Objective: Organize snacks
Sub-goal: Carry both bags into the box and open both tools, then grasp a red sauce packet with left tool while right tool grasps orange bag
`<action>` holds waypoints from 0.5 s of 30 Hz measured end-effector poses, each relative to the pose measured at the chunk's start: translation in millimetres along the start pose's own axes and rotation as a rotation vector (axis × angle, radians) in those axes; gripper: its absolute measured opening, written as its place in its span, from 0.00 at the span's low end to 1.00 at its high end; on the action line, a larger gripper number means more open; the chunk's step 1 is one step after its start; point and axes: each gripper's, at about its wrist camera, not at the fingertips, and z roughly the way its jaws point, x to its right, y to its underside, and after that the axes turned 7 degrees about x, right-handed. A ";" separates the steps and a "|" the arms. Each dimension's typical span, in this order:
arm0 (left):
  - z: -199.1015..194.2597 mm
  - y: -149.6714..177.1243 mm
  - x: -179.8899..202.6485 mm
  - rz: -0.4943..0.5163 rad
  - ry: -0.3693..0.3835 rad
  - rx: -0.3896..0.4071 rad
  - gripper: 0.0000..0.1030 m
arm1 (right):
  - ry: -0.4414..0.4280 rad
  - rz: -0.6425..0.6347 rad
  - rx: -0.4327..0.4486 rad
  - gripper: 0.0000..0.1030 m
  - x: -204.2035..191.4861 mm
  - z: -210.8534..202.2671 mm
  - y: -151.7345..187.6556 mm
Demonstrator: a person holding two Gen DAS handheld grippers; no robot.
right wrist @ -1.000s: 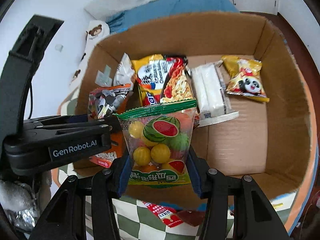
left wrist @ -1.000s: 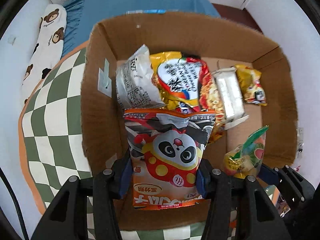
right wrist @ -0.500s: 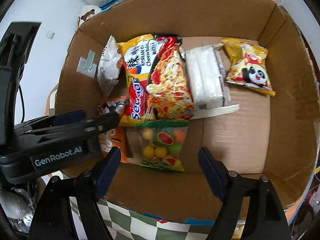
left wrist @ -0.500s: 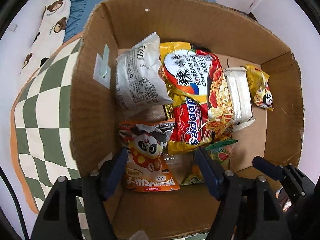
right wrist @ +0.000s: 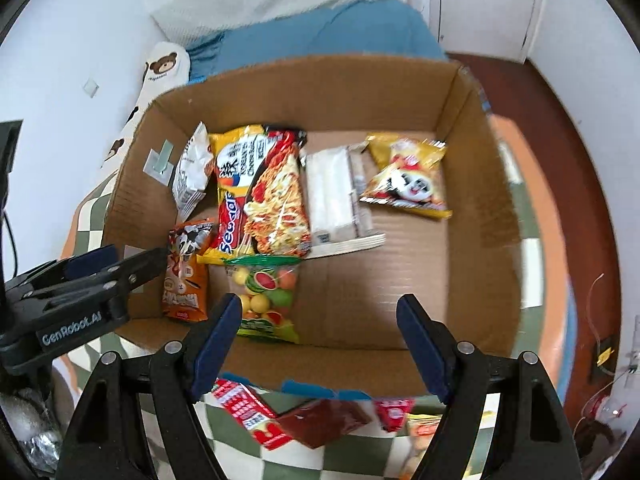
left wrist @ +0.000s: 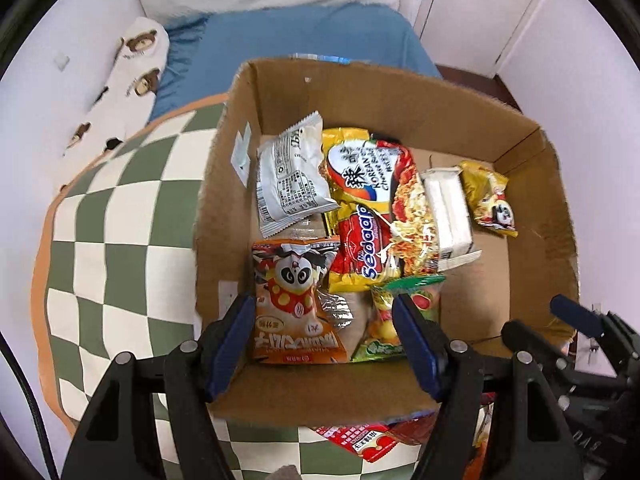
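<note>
Bedding first: checked quilt (left wrist: 120,216) under the box, blue sheet (left wrist: 304,36) beyond, bear-print pillow (left wrist: 136,56) against the wall.

Cardboard box (left wrist: 400,100) open on the quilt, snacks flat on its floor. Largest inside, a noodle pack (left wrist: 372,204), red and yellow, reading "Sedaap" and "KOREAN", part of a third word cut off by glare. Next, a white wrapped block (left wrist: 446,208) just right of the noodles, touching them. Then a grey-white pouch (left wrist: 292,180) leaning at the left wall, small print too fine to read. Orange panda bag (left wrist: 296,300) in the near left corner, its lettering upside down and not legible. Fruit candy bag (right wrist: 266,296) just beside it, green band on top, watermelon picture. Yellow panda bag (right wrist: 408,178) apart on the right.

Left gripper (left wrist: 326,344) wide open over the near left corner, empty; orange panda bag seen between the pads but untouched, lying on the box floor. Right gripper (right wrist: 320,344) wide open over the near middle, empty, bare cardboard between its pads, candy bag off its left pad.

Only in the right wrist view: "GenRobot.AI" printed on the left gripper's side, whole candy bag, dark red floor (right wrist: 560,128) at right, several red packets (right wrist: 248,408) on the quilt before the box. Only in the left wrist view: candy bag half hidden behind a pad, pouch label facing the camera, a single red packet at the bottom edge.
</note>
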 end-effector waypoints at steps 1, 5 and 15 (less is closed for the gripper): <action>-8.3 4.6 2.8 0.007 -0.008 0.027 0.68 | 0.005 -0.007 0.019 0.80 0.6 -7.2 1.8; -36.4 18.2 12.1 0.023 -0.017 0.118 0.68 | 0.040 -0.027 0.084 0.80 -1.4 -32.8 6.2; -106.6 38.2 21.6 0.030 0.000 0.288 0.68 | 0.086 -0.038 0.221 0.94 -1.6 -105.7 27.6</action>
